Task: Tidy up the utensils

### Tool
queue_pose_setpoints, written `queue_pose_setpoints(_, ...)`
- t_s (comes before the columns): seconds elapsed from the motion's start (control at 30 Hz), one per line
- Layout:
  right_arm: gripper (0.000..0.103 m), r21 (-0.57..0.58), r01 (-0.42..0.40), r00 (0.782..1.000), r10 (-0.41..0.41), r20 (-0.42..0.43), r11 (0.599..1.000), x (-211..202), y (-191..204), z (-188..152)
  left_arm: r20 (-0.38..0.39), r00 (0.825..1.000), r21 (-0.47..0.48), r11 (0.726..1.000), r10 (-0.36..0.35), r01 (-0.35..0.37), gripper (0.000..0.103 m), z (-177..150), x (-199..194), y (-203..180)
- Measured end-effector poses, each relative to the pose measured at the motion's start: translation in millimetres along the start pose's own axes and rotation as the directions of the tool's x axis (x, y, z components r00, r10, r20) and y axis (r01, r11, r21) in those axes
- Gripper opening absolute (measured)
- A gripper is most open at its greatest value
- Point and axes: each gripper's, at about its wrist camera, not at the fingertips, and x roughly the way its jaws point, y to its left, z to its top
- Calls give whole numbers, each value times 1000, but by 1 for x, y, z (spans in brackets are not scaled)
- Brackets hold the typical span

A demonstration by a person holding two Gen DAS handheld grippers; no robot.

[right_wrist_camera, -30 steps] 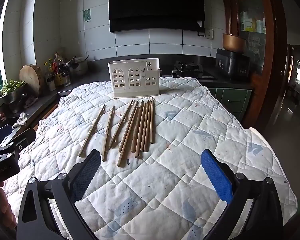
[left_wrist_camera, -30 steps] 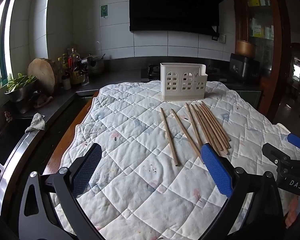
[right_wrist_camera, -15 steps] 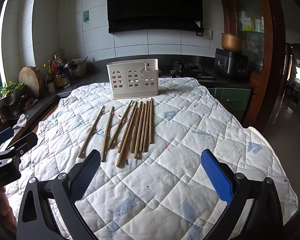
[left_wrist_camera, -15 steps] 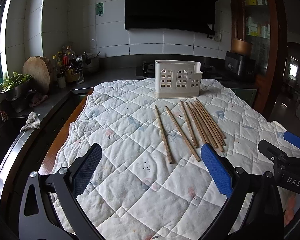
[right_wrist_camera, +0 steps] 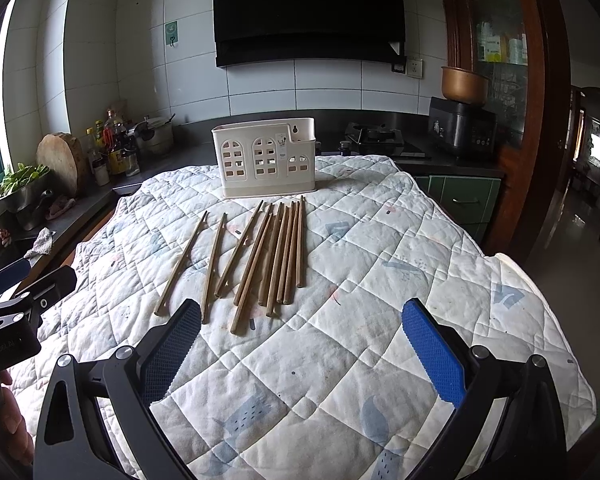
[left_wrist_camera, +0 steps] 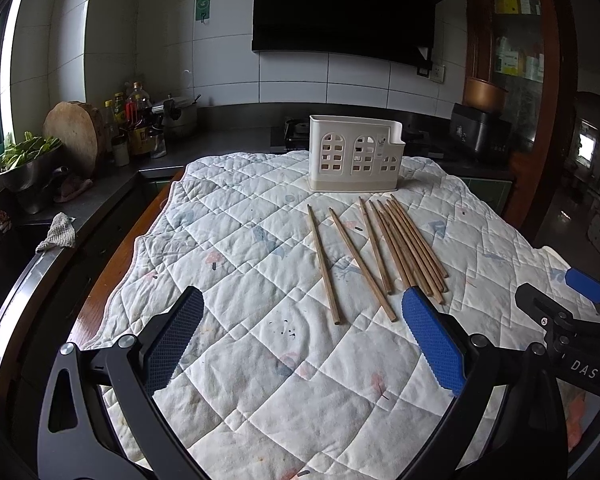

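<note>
Several wooden chopsticks (left_wrist_camera: 380, 252) lie side by side on a quilted cloth (left_wrist_camera: 236, 240); they also show in the right wrist view (right_wrist_camera: 260, 256). A cream utensil holder (left_wrist_camera: 355, 159) with window cut-outs stands upright behind them, also in the right wrist view (right_wrist_camera: 265, 156). My left gripper (left_wrist_camera: 302, 344) is open and empty, hovering short of the chopsticks' near ends. My right gripper (right_wrist_camera: 300, 346) is open and empty, also short of the chopsticks.
The right gripper's body shows at the right of the left wrist view (left_wrist_camera: 568, 320). A dark counter (left_wrist_camera: 100, 200) at left holds a wooden board (left_wrist_camera: 74, 136), bottles (left_wrist_camera: 132, 124) and a bowl of greens (left_wrist_camera: 24, 160). The table's wooden edge (left_wrist_camera: 116, 256) shows left of the cloth.
Both grippers have tilted up and drawn back slightly, so the chopsticks and holder sit a little higher and farther in view. Nothing on the cloth has moved.
</note>
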Motion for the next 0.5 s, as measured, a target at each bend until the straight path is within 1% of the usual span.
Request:
queue_pose_setpoints(0.27, 97, -2, 4, 1000, -4, 1, 1000, 0, 0, 0, -9, 1000, -21, 1000, 3, -4, 98, 0, 3, 4)
queue_pose_setpoints(0.5, 97, -3, 5, 1000, -5, 4, 1000, 0, 0, 1, -11, 1000, -18, 1000, -3, 2, 98, -1, 5, 5)
